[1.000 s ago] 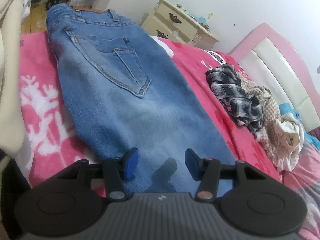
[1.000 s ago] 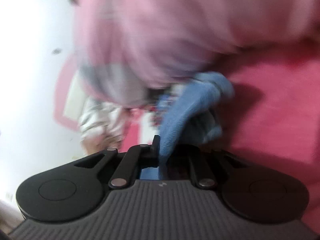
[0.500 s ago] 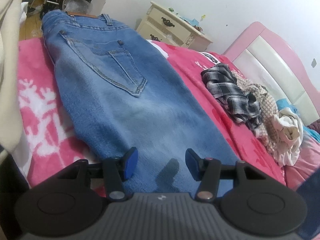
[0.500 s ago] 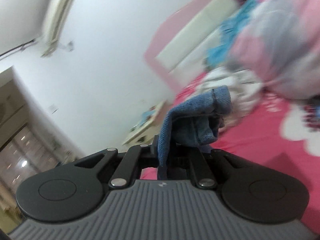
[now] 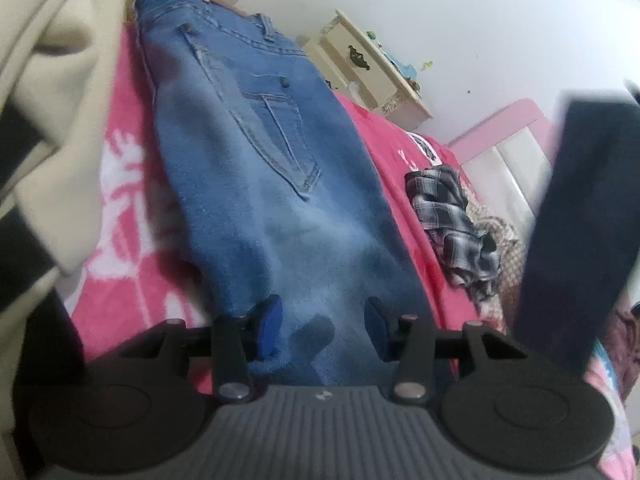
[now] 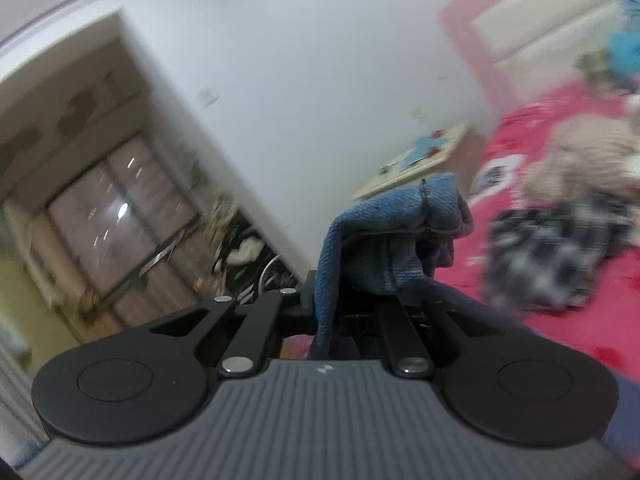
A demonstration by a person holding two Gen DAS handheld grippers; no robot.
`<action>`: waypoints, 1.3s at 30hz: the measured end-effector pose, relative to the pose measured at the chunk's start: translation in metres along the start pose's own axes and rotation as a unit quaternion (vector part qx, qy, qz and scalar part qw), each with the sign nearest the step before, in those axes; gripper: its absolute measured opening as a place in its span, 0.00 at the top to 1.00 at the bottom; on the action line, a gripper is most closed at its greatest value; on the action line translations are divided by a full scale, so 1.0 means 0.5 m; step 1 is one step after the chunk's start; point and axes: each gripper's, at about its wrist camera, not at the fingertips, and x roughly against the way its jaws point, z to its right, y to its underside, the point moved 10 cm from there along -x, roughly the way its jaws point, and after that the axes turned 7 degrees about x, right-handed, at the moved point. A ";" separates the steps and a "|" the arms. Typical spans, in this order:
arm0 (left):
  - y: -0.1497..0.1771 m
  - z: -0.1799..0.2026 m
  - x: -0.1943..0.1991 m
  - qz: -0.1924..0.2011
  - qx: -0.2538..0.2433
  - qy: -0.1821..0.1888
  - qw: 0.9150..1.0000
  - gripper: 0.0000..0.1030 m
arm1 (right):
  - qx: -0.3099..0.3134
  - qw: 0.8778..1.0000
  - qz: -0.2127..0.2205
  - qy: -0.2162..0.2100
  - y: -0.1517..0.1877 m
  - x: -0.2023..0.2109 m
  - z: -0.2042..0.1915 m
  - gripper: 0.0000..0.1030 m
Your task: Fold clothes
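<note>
2 grippers work on the jeans [image 5: 260, 184] spread flat across the pink bedspread [image 5: 120, 248]: the left gripper [image 5: 322, 326] hangs low over the denim, jaws apart and closing with no cloth pinched, while the right gripper [image 6: 320, 300] is clamped on a bunched jeans end [image 6: 396, 232], lifted above the bed

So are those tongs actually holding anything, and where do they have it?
The right tongs pinch the jeans by a bunched hem end. The left tongs are closing over the denim, nothing gripped yet.
</note>
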 end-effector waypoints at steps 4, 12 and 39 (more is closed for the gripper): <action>0.003 -0.002 0.001 0.004 -0.004 0.003 1.000 0.54 | 0.098 0.989 -0.105 -0.034 0.124 -0.147 -0.095 0.92; 0.020 0.006 0.001 0.008 -0.069 -0.007 0.998 0.55 | 0.242 0.882 -0.388 -0.114 0.438 -0.286 -0.156 0.53; 0.007 0.001 0.001 0.000 -0.009 0.005 1.000 0.55 | -0.291 0.937 -0.188 0.048 0.380 0.239 0.354 0.23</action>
